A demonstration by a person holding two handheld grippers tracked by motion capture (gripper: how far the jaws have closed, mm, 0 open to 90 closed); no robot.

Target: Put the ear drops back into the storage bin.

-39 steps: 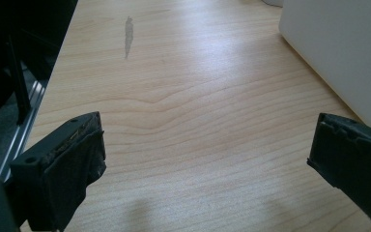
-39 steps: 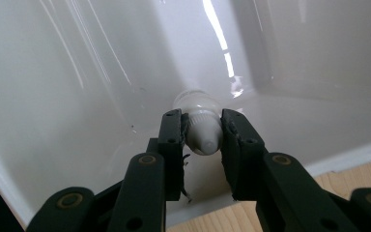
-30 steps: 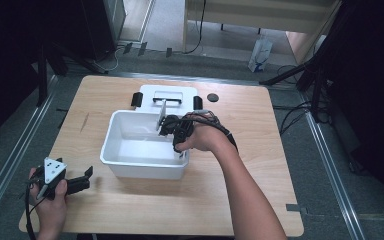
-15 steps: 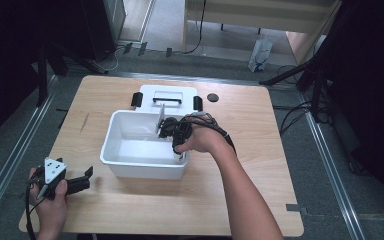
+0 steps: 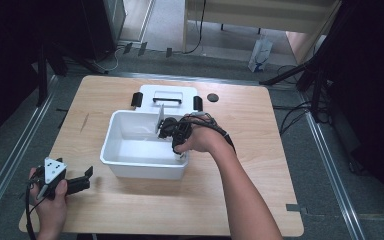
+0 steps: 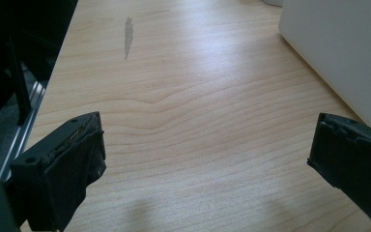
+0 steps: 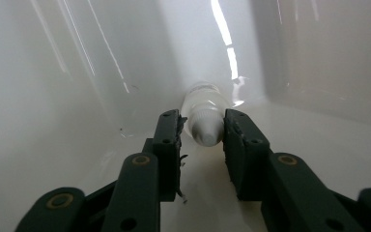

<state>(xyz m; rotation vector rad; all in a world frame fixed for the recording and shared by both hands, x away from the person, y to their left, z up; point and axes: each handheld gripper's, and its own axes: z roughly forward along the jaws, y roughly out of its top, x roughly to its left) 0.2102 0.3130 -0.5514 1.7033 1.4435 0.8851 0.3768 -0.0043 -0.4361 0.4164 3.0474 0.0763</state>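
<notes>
A small white bottle is being pinched between the right gripper's fingers inside the white tub. The left gripper's fingers are being held spread over the tabletop, the tub just beside them.

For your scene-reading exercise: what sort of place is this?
Probably a lab or workshop set up for recording: a bare wooden table, metal floor rails, and cables trailing across a grey floor.

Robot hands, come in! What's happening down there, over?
Right gripper inside white bin, jaws closing around small white bottle. Left gripper open, idle over the table. Nothing in the way.
</notes>
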